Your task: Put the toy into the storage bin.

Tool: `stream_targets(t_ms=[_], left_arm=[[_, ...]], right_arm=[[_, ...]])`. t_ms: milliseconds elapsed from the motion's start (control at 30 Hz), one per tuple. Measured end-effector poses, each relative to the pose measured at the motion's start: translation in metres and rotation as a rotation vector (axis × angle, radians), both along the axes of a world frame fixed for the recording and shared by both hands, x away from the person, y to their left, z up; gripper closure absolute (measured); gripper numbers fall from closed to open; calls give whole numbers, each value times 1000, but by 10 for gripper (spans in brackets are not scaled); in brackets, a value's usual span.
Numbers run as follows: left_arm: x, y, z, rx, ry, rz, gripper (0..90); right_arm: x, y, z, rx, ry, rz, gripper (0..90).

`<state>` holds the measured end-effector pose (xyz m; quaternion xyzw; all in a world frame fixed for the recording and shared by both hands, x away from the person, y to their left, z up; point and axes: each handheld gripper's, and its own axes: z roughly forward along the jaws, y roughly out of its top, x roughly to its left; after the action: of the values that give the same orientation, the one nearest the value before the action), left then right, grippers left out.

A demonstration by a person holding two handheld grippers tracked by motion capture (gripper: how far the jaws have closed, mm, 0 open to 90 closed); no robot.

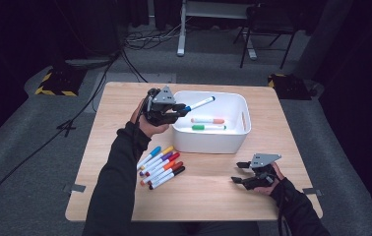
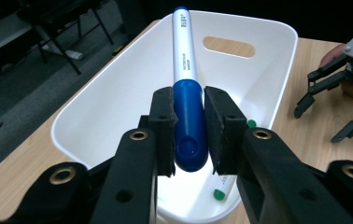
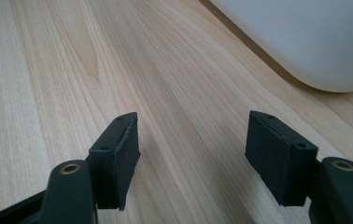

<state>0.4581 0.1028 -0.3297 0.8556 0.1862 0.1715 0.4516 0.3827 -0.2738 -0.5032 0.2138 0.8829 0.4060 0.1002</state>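
My left gripper (image 1: 180, 109) is shut on a blue-capped white marker (image 1: 200, 103) and holds it over the left rim of the white bin (image 1: 235, 138). In the left gripper view its pads clamp the blue cap of the marker (image 2: 187, 107), whose white barrel points out over the bin (image 2: 118, 93). An orange-capped marker (image 1: 207, 120) and a green-capped marker (image 1: 208, 127) lie inside the bin. Several more markers (image 1: 160, 167) lie in a loose row on the table, left of the bin's front. My right gripper (image 1: 239, 172) rests near the front right, open, with bare wood between its pads (image 3: 118, 158).
The wooden table (image 1: 110, 123) stands on a grey floor with cables and chair legs behind it. In the right gripper view the bin's rounded corner (image 3: 314, 42) sits at the upper right. The right gripper (image 2: 333, 107) appears beyond the bin in the left gripper view.
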Motion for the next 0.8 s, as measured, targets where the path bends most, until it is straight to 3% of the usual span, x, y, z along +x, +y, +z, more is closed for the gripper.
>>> stream_targets(t_ms=[367, 467, 500, 800], left_arm=[[8, -31, -3, 15, 30, -39, 741], [12, -38, -4, 50, 25, -61, 741], [12, -41, -5, 52, 43, -66, 741], [16, -60, -11, 93, 51, -87, 741]], right_arm=[[0, 0, 0, 0, 1, -1, 349], [0, 0, 0, 0, -1, 0, 349], [0, 0, 0, 0, -1, 0, 349], [-1, 0, 0, -2, 4, -6, 348]])
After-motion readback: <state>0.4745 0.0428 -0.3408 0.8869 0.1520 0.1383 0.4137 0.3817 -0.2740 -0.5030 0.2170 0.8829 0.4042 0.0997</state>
